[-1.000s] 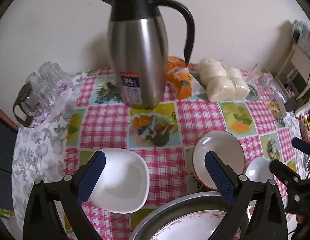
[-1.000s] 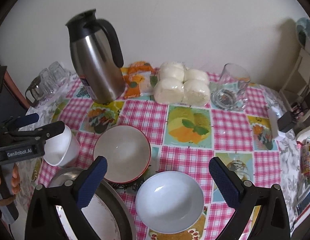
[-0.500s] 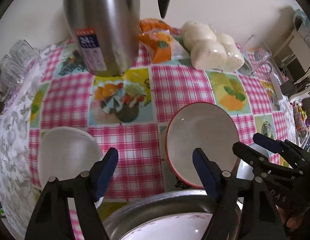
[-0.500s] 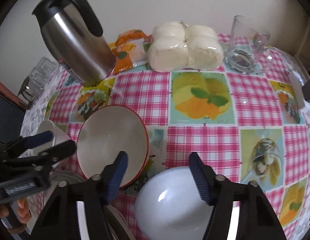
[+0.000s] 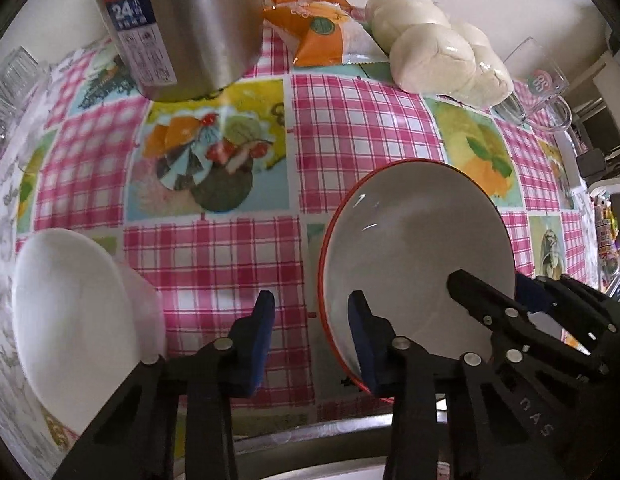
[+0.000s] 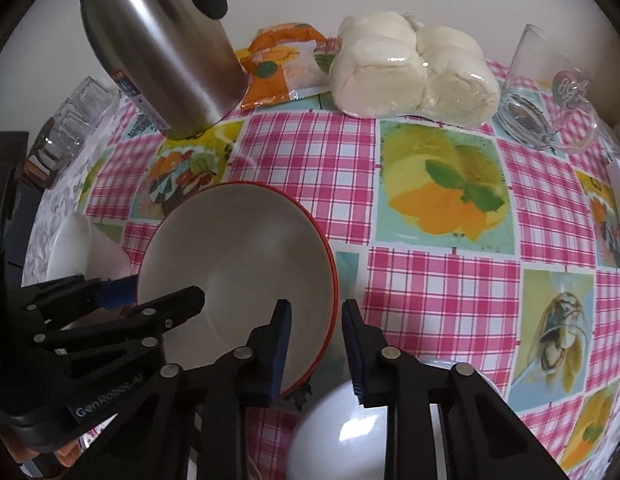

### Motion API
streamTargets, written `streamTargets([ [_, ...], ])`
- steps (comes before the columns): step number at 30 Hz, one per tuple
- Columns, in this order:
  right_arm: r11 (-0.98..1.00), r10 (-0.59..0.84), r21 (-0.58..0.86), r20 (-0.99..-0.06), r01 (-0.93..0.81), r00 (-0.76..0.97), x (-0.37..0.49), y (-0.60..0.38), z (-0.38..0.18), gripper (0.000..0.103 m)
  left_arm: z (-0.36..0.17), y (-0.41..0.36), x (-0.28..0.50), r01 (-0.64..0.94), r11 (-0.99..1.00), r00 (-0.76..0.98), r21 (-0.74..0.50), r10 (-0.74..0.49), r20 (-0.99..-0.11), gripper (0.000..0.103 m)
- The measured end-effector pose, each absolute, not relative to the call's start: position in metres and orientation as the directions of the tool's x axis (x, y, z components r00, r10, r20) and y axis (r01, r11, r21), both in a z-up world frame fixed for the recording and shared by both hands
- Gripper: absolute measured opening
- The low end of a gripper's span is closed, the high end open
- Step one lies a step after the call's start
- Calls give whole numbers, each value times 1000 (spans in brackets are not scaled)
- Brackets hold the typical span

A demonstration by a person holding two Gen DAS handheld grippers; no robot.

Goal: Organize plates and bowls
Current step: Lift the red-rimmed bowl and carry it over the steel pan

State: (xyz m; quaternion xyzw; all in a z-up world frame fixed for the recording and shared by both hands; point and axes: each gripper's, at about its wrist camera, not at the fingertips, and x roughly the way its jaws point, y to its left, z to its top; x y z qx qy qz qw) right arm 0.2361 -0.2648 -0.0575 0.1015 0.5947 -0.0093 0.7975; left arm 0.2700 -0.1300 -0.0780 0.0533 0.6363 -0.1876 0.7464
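1. Closing in from both sides, the left gripper [image 5: 310,344] and right gripper [image 6: 315,348] each straddle the rim of the red-rimmed bowl [image 6: 238,264]; their jaws have just been narrowing, and pad contact cannot be confirmed.
2. That bowl sits on the checked tablecloth [image 6: 437,292], unstacked.
3. Likely still to gather: white bowl [image 5: 70,312], small white bowl [image 6: 349,432], and the metal pan [image 5: 329,444] nearby.

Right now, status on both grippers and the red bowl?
Left gripper, right gripper: open, jaws just closing, each astride the red bowl rim. Bowl on table, not yet gripped. White bowl close beside right gripper.
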Motion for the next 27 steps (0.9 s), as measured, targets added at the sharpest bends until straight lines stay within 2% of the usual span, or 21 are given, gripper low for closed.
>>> streamTargets([
  [4, 983, 95, 136, -954, 127, 286, 239, -262, -61, 26, -84, -130, 270, 338, 925, 114, -173, -223, -968, 38],
  [5, 983, 93, 133, -954, 127, 284, 239, -262, -61, 26, -84, -130, 270, 339, 924, 112, -180, -230, -967, 34],
  [6, 983, 91, 132, -955, 128, 284, 240, -262, -61, 25, -84, -131, 269, 341, 917, 106, -207, -257, -961, 26],
  [8, 983, 89, 130, -955, 128, 283, 240, -261, -61, 22, -83, -132, 268, 345, 906, 91, -244, -291, -952, 19],
  [13, 983, 95, 137, -952, 124, 292, 237, -259, -61, 18, -81, -136, 264, 346, 912, 114, -218, -272, -956, 18],
  [27, 977, 100, 162, -921, 137, 378, 226, -265, -25, 18, -42, -128, 259, 339, 916, 209, -215, -296, -932, 18],
])
